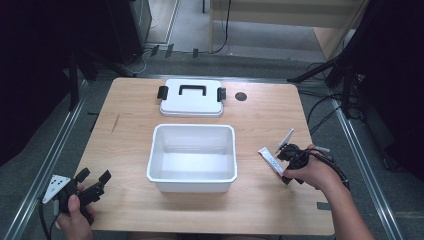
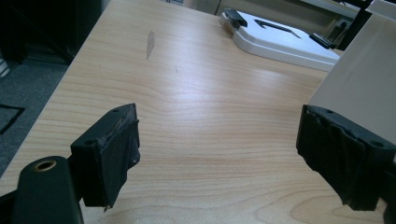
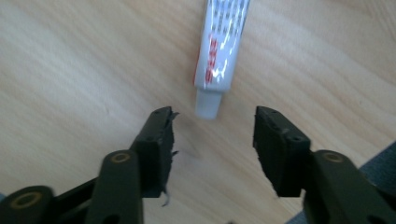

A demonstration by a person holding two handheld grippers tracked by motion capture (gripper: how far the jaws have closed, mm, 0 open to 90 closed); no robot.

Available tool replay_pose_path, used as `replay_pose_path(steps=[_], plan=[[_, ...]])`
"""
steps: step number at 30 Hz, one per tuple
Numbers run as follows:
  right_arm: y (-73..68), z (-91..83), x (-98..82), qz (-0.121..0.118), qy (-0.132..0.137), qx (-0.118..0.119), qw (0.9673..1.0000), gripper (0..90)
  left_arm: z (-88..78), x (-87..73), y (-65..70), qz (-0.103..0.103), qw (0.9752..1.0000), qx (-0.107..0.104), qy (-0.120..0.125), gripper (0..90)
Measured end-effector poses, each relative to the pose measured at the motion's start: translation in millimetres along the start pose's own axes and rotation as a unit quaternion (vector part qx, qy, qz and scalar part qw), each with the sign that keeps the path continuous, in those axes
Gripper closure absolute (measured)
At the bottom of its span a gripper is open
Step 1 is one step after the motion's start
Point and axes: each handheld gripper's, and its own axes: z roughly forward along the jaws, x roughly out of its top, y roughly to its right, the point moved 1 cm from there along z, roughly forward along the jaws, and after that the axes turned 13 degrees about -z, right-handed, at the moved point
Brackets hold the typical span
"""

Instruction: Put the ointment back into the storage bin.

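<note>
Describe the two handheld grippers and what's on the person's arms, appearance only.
Both grippers are black with two blocky jaws carrying ridged, worn pads. The left gripper bears a grey three-cornered plate with dark dots, and a black cable trails from it. The right gripper has a grey plate too, plus black cables looping by the wrist. Brass-coloured pivot rings show on the jaw arms. Forearms are bare, no sleeves visible.

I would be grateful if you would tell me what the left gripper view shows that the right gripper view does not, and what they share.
The left gripper view alone has the white lid with its black handle and clips lying flat at the far side, a white wall of the open box at the right edge, and grey floor beyond the table's edge. The right gripper view alone has the white tube with red print, lying flat with its cap toward the gap between the jaws, not yet gripped. Both share the wooden table and a pair of black jaws standing open.
</note>
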Motion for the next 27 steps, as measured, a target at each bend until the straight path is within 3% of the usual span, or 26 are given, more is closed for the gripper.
replay_pose_path(steps=[4, 6, 11, 18, 27], plan=[[1.5, 2.4, 10.0, -0.001, 0.018, 0.02, 0.9996, 54.1, 0.4, 0.0, 0.4, 0.001, 1.0, -0.001, -0.002, 14.2], [3.0, 3.7, 14.4, 0.002, 0.02, 0.009, 0.9998, 54.9, 0.5, 0.1, 0.4, 0.002, 1.0, -0.002, -0.003, 14.2], [10.2, 7.9, 23.9, 0.025, 0.026, 0.024, 0.999, 62.3, 0.7, 0.0, 0.8, 0.003, 1.0, -0.001, -0.004, 14.2], [16.9, 14.9, 30.8, 0.047, 0.031, 0.018, 0.9983, 66.1, 1.1, 0.0, 1.3, 0.006, 1.0, 0.0, -0.005, 14.2], [17.6, 21.3, 34.8, 0.047, 0.026, 0.017, 0.9985, 71.4, 2.1, -0.1, 2.5, 0.013, 0.9999, 0.001, -0.008, 14.2]])
